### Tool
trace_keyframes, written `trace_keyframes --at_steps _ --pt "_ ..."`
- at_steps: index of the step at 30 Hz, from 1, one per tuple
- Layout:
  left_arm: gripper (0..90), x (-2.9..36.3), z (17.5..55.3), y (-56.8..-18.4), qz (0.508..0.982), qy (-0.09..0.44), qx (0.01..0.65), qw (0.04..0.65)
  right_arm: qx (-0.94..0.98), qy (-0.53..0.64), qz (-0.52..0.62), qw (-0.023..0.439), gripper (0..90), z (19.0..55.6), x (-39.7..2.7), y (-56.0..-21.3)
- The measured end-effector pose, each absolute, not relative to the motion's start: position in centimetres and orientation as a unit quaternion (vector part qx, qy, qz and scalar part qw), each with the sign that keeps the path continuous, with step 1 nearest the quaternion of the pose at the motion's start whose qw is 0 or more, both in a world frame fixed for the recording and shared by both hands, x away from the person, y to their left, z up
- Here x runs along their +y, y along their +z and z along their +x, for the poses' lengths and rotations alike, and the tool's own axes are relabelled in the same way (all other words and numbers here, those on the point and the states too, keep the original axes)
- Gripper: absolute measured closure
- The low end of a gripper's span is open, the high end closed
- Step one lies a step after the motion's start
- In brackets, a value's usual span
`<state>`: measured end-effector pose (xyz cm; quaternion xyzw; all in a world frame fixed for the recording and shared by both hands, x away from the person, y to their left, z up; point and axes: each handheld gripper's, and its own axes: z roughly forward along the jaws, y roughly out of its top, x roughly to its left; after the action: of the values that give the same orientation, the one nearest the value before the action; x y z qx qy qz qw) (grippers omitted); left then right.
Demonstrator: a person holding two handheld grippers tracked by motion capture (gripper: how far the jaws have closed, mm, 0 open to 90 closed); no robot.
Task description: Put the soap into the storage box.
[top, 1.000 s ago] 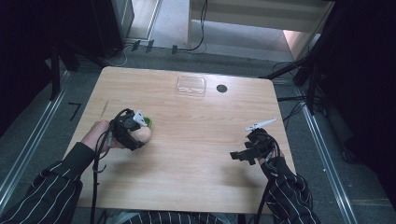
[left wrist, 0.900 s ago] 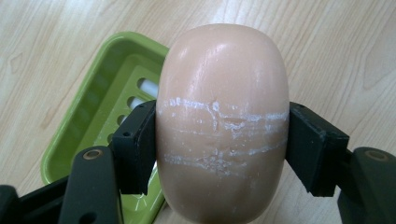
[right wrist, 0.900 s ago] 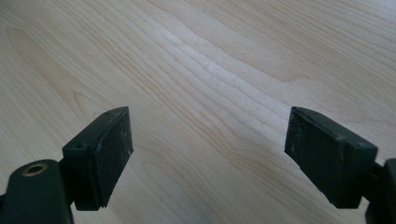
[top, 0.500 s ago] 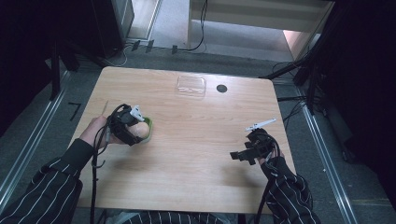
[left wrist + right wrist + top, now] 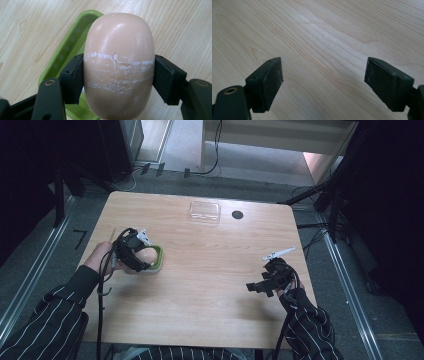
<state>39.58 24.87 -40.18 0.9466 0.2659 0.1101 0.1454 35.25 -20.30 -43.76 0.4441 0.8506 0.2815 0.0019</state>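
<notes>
The left gripper (image 5: 134, 251) has moved since a second ago: then it held the soap just off the green dish, and now it hangs over the dish with the green rim showing at its right side. The right gripper (image 5: 265, 281) has not shifted; it rests near the counter's right edge, its jaws spread wide over bare wood.

In the left gripper view the jaws are clamped on a bar of soap (image 5: 118, 67), one pad on each long side. The bar is a smooth, pale pink oval, scuffed with whitish scratch lines across its middle. Below and to the left of it lies the green soap dish (image 5: 67, 53), shallow, with rows of small holes in its floor.

The counter (image 5: 210, 295) is light wood with a fine grain. Near its far edge lie a clear plastic lid (image 5: 204, 212) and a small dark disc (image 5: 237, 214), just apart. Beyond, cables (image 5: 165, 170) trail over a grey floor in a dim room.
</notes>
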Motion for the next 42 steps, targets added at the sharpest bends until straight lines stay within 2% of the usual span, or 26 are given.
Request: trace_keyframes --at_steps 42 --pt "33.7 25.6 42.3 -41.4 0.947 0.115 0.261 0.145 0.852 0.281 0.442 0.002 15.9 35.3 -20.3 -43.8"
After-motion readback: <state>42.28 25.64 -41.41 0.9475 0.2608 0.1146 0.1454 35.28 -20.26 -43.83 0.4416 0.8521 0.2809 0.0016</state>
